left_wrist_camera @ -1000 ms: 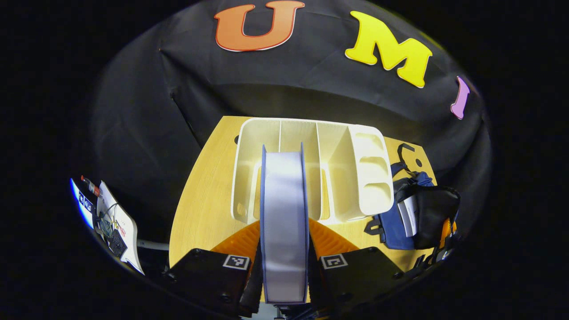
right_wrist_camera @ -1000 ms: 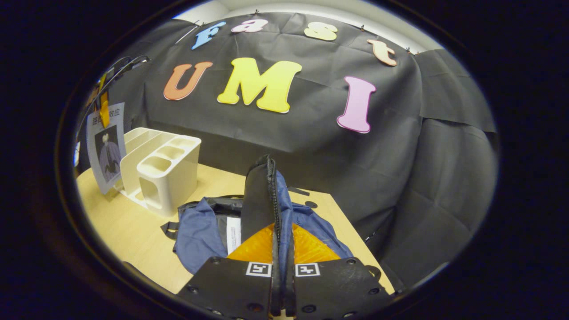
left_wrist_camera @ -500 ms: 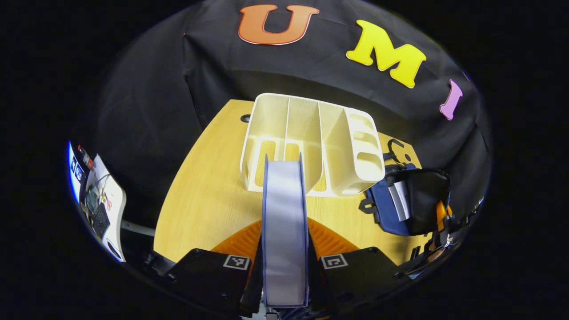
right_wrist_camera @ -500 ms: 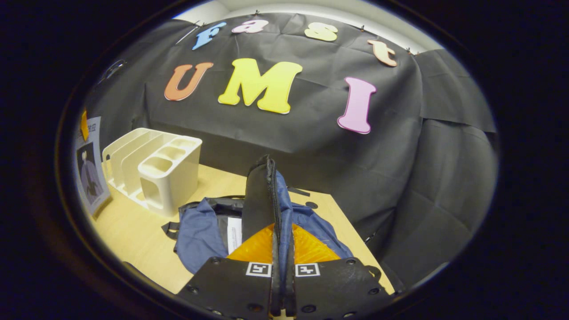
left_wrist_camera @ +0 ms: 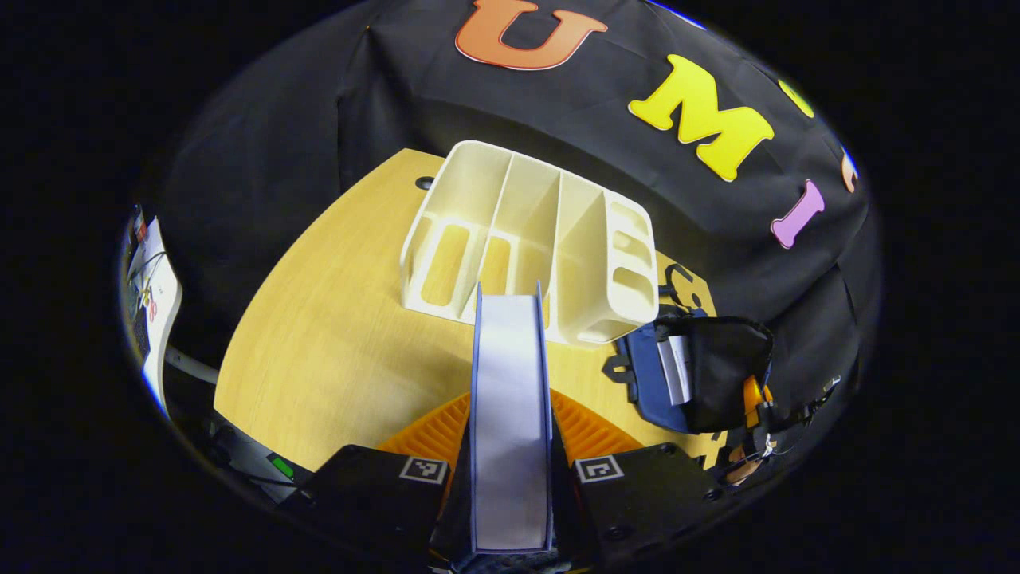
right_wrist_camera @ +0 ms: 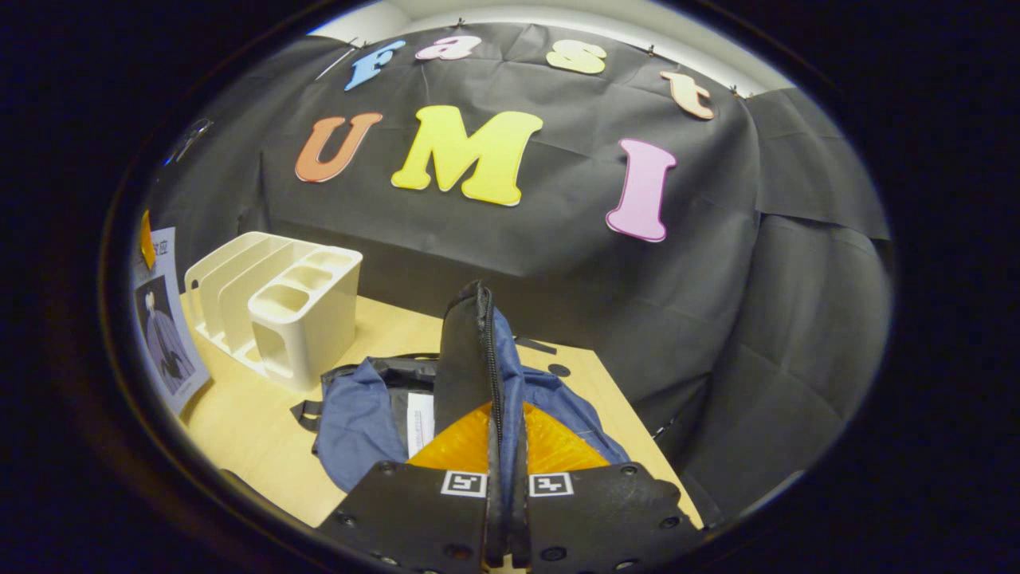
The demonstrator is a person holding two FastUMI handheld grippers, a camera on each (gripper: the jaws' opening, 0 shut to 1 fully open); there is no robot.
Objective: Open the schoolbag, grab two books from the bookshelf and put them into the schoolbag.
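Observation:
My left gripper [left_wrist_camera: 510, 414] is shut on a blue-covered book [left_wrist_camera: 510, 399], held edge-on with its pale page block toward the camera, in front of the cream bookshelf [left_wrist_camera: 526, 239]. The shelf's slots look empty. To its right lies the blue and black schoolbag [left_wrist_camera: 701, 375], its mouth held open. In the right gripper view my right gripper [right_wrist_camera: 502, 430] is shut on the schoolbag's black zipper flap [right_wrist_camera: 466, 359], lifting it above the blue schoolbag [right_wrist_camera: 351, 414]. A white edge [right_wrist_camera: 416, 418], perhaps a book, shows inside. The held book [right_wrist_camera: 163, 319] appears at the far left, beside the bookshelf [right_wrist_camera: 279, 307].
The wooden table [left_wrist_camera: 335, 351] carries the shelf and the bag, with bare wood to the left of the shelf. Black cloth walls close the back and sides. Equipment with cables [left_wrist_camera: 151, 295] sits off the table's left edge.
My left gripper has pulled the book out of the shelf and back toward me, away from the slots. The right gripper has kept the bag flap lifted in place.

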